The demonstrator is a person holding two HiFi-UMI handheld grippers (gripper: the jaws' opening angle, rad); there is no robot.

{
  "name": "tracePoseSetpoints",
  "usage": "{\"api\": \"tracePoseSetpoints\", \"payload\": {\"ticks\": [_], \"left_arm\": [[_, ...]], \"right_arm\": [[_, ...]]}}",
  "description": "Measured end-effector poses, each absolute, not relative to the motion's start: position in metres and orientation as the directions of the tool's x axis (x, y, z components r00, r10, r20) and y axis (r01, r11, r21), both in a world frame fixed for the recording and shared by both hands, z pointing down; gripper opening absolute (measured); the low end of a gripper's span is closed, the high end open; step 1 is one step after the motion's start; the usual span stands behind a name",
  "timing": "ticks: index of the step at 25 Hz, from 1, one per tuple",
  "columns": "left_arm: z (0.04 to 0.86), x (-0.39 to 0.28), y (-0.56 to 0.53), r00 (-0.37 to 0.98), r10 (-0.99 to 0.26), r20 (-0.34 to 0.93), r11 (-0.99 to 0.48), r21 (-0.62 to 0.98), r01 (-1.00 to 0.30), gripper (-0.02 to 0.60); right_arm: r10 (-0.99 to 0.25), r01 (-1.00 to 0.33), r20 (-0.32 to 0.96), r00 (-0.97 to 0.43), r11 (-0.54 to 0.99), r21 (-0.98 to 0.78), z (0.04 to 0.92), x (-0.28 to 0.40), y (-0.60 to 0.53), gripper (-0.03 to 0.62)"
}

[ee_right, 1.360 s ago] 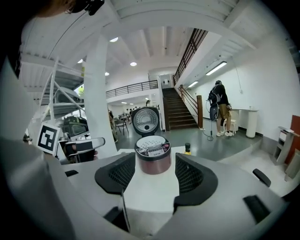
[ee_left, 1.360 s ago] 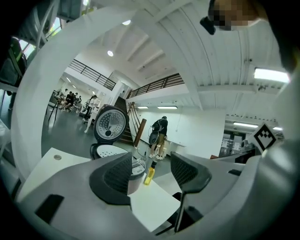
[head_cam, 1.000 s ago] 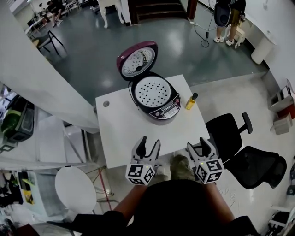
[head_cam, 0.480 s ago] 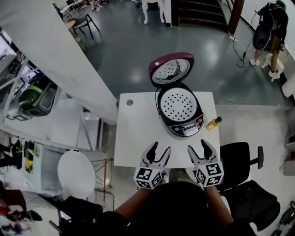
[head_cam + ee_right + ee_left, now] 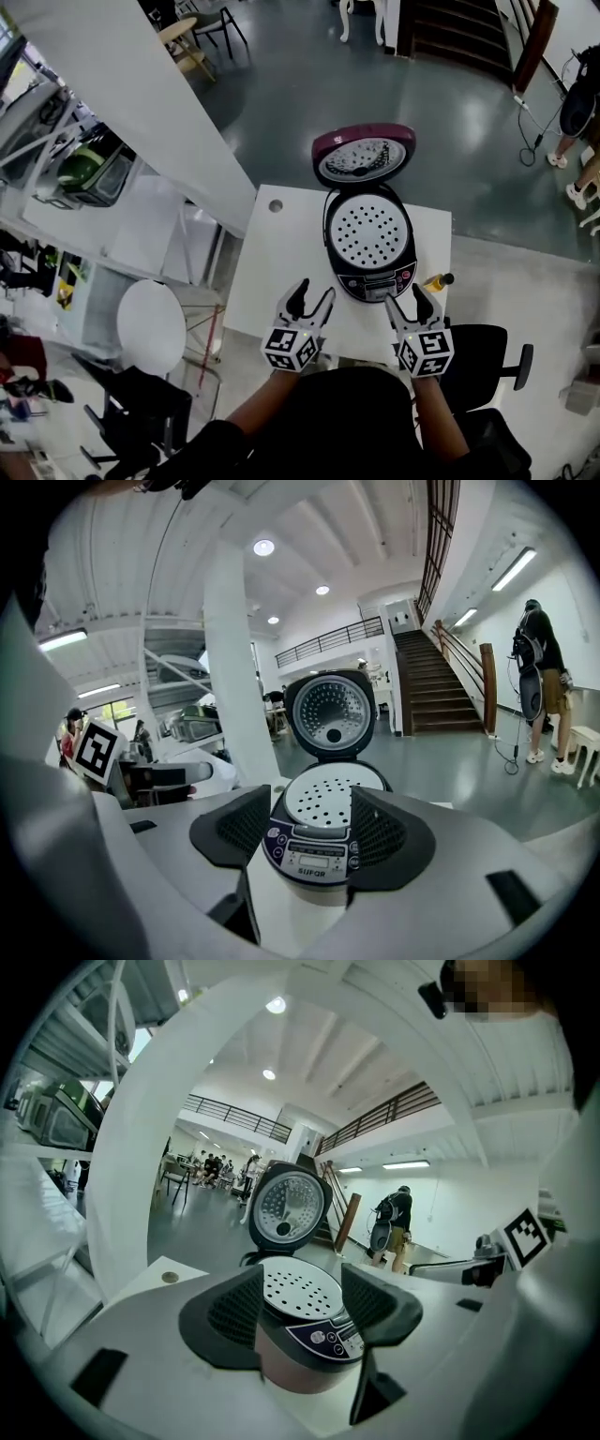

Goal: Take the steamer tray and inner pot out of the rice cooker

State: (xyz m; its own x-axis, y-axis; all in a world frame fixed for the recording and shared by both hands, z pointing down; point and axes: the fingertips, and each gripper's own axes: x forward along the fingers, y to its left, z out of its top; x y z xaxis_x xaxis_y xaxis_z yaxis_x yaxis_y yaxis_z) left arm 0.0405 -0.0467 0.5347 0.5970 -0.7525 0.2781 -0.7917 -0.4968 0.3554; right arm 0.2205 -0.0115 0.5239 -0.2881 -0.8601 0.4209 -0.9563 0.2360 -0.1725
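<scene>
The maroon rice cooker [image 5: 367, 253] stands at the right side of the white table [image 5: 281, 272], its lid [image 5: 364, 155] tipped up at the back. The white perforated steamer tray [image 5: 367, 228] lies in its mouth; the inner pot is hidden beneath it. My left gripper [image 5: 314, 291] hovers open over the table's near edge, left of the cooker's front. My right gripper [image 5: 405, 295] is open just in front of the control panel [image 5: 317, 859]. Both gripper views frame the cooker [image 5: 305, 1335] between empty jaws, with the tray [image 5: 336, 799] beyond the tips and untouched.
A small yellow bottle [image 5: 437, 279] stands on the table right of the cooker, close to my right gripper. A cable hole [image 5: 276, 205] marks the far left corner. A black office chair [image 5: 492, 352] is at my right, a round white stool [image 5: 150, 323] at my left.
Both grippers have come forward from before the table's near edge to near the cooker's front. The head view has swung, so the table now sits further right.
</scene>
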Motion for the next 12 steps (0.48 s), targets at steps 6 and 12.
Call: {"api": "tracePoseSetpoints", "payload": {"ticks": [6, 12], "left_arm": [[0.541, 0.060, -0.073, 0.548, -0.773, 0.320, -0.465, 0.303, -0.832, 0.236], [0.553, 0.075, -0.098, 0.522, -0.776, 0.354, -0.435, 0.298, -0.850, 0.236]], "right_arm": [[-0.859, -0.947, 0.404, -0.315, 0.260, -0.188, 0.527, 0.255, -0.049, 0.235], [-0.818, -0.938, 0.458, -0.347, 0.305, -0.165, 0.545, 0.263, -0.082, 0.236]]}}
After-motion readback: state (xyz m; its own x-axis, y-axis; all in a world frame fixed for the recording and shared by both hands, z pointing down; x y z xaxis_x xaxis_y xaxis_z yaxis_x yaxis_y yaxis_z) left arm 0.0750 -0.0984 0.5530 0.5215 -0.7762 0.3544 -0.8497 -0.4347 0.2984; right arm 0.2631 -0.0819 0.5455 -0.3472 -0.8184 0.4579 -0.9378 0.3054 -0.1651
